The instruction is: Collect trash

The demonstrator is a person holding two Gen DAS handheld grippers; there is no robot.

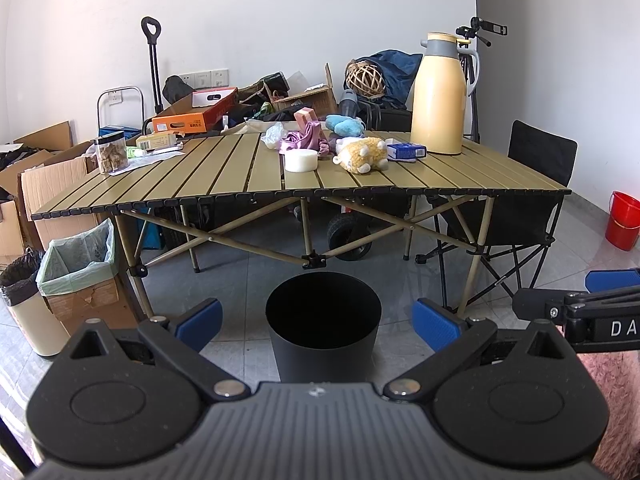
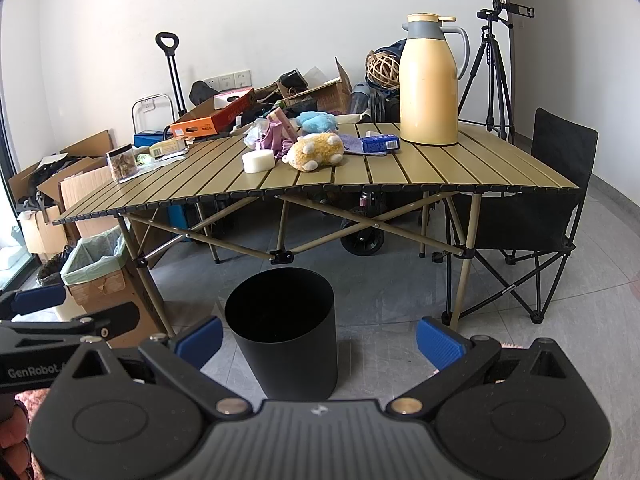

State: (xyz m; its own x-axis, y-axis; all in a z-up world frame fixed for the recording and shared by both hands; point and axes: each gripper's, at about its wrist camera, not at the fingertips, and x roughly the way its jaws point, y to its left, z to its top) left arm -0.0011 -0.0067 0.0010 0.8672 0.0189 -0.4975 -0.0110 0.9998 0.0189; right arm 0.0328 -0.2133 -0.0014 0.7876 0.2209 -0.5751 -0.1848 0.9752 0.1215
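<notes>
Above the black bin point(image 1: 323, 320) before the table point(image 1: 224, 176), left gripper point(image 1: 318, 320) and right gripper point(image 2: 319, 338) wide apart, empty

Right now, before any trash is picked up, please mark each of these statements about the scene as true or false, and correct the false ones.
1. The black bin stands on the floor in front of the table. True.
2. The left gripper holds a piece of trash. False: its jaws are open and empty.
3. The yellow thermos jug lies on its side. False: it stands upright on the table.
4. The plush toy lies on the table beside the white round block. True.
5. The right gripper is shut. False: its jaws are wide open and empty.
</notes>
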